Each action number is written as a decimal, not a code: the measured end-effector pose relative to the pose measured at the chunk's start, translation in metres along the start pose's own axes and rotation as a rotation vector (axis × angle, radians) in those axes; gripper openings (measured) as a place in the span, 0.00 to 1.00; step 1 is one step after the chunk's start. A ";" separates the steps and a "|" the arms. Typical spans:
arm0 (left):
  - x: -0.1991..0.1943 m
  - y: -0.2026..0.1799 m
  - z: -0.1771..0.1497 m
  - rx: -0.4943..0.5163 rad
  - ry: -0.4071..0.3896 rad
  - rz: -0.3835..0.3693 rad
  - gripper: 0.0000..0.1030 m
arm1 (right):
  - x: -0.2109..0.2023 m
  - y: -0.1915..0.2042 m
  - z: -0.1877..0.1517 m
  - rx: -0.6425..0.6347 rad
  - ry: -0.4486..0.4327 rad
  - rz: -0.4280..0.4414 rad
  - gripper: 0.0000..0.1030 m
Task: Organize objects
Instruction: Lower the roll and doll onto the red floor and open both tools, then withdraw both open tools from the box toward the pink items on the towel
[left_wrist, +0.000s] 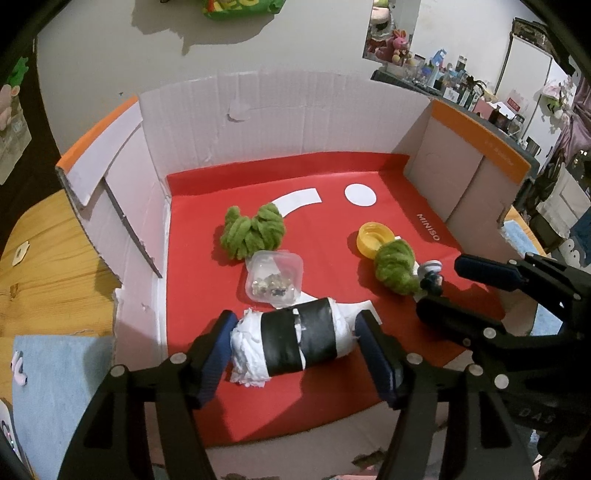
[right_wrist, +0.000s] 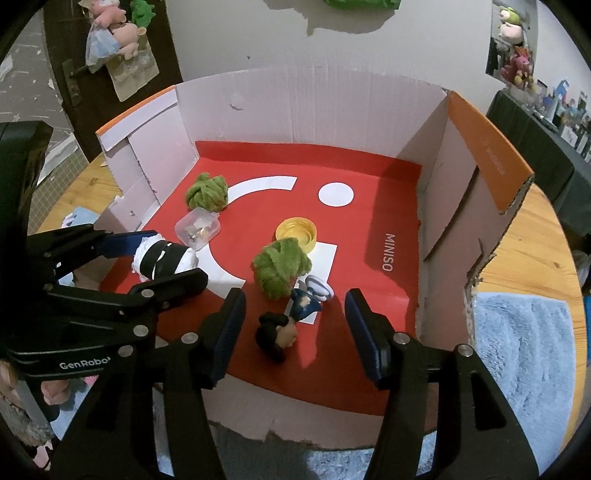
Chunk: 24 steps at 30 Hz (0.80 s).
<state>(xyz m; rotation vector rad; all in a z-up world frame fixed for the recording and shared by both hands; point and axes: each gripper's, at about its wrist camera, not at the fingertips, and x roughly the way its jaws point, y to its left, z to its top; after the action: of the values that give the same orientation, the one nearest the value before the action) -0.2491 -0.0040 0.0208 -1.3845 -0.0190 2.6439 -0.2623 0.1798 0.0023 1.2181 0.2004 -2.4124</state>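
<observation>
A white paper roll wrapped in black tape (left_wrist: 291, 343) lies on the red sheet (left_wrist: 332, 229) inside an open cardboard box (left_wrist: 280, 122). My left gripper (left_wrist: 295, 343) is open and straddles the roll, its pads close beside both ends. A small figurine (right_wrist: 291, 317) with black hair and a blue body lies on the sheet between the fingers of my right gripper (right_wrist: 297, 328), which is open with wide gaps on both sides. Two green yarn bundles (left_wrist: 255, 230) (left_wrist: 395, 266), a yellow lid (left_wrist: 373, 238) and a clear plastic container (left_wrist: 273, 277) also lie on the sheet.
The box has tall walls at the back and both sides, and its front edge is low and torn. It stands on a wooden table (left_wrist: 48, 258). Blue towels (left_wrist: 62, 387) (right_wrist: 524, 350) lie on both sides. A cluttered shelf (left_wrist: 443, 77) stands at the back right.
</observation>
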 end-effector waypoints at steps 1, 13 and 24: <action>-0.001 0.000 0.000 -0.001 -0.001 -0.001 0.67 | -0.001 0.000 0.000 0.000 -0.001 0.000 0.53; -0.018 0.003 -0.004 -0.023 -0.043 0.018 0.82 | -0.013 0.000 -0.005 0.004 -0.023 -0.004 0.65; -0.031 0.005 -0.011 -0.026 -0.062 0.026 0.82 | -0.020 0.003 -0.009 0.007 -0.032 0.005 0.65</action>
<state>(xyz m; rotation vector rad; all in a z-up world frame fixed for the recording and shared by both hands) -0.2235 -0.0145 0.0396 -1.3183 -0.0434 2.7168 -0.2441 0.1858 0.0130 1.1812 0.1796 -2.4284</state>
